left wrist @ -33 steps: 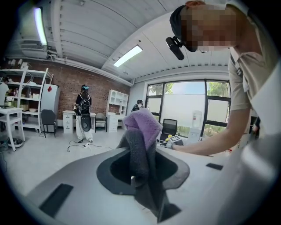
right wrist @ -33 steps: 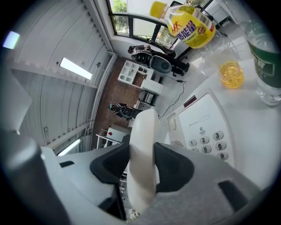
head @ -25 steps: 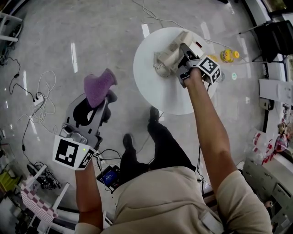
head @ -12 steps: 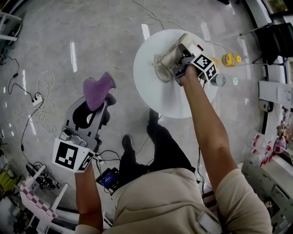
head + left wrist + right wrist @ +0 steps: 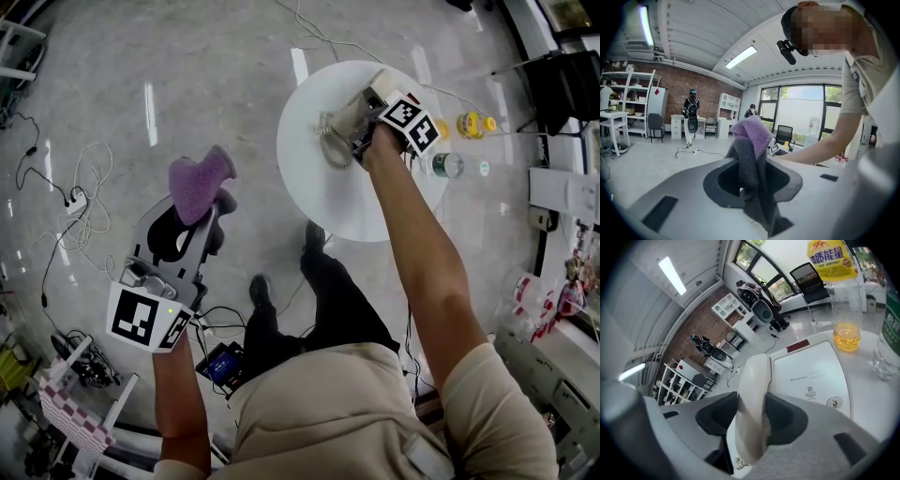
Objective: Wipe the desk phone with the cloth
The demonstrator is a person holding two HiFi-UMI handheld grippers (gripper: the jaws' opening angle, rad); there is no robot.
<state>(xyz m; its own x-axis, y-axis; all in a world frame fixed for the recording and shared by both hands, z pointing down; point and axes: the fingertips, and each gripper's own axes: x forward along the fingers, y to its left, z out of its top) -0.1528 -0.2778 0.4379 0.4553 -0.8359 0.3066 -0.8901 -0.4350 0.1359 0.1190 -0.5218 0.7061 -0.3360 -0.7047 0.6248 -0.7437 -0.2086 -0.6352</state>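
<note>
From the head view I see the left gripper (image 5: 210,206) held out over the bare floor (image 5: 112,103), well apart from the round white table (image 5: 323,202). A purple cloth (image 5: 200,180) stands up out of its tip. The right gripper (image 5: 364,133) is over the far part of the table, on the cream desk phone (image 5: 377,92), its jaws set across the handset (image 5: 343,120). A coiled cord (image 5: 330,150) hangs at the handset's near end. Two bottles, one with a yellow cap (image 5: 472,123) and a clear one (image 5: 448,165), stand at the table's right edge, near the phone.

In the left gripper view my left gripper (image 5: 751,180) has its jaws drawn in tight on the cloth (image 5: 750,140). The fabric is pinched between them and folds over above them in a soft purple bunch. The phone does not show here.

In the right gripper view my right gripper (image 5: 752,423) has its jaws roughly half apart and pressed on either side of the handset (image 5: 752,394), which runs upright between them. The phone body (image 5: 811,376) lies flat just to the right, touching the handset's side. I cannot tell whether the handset sits in its cradle or a little clear of it. Beyond stands a bottle of yellow drink (image 5: 843,310)
</note>
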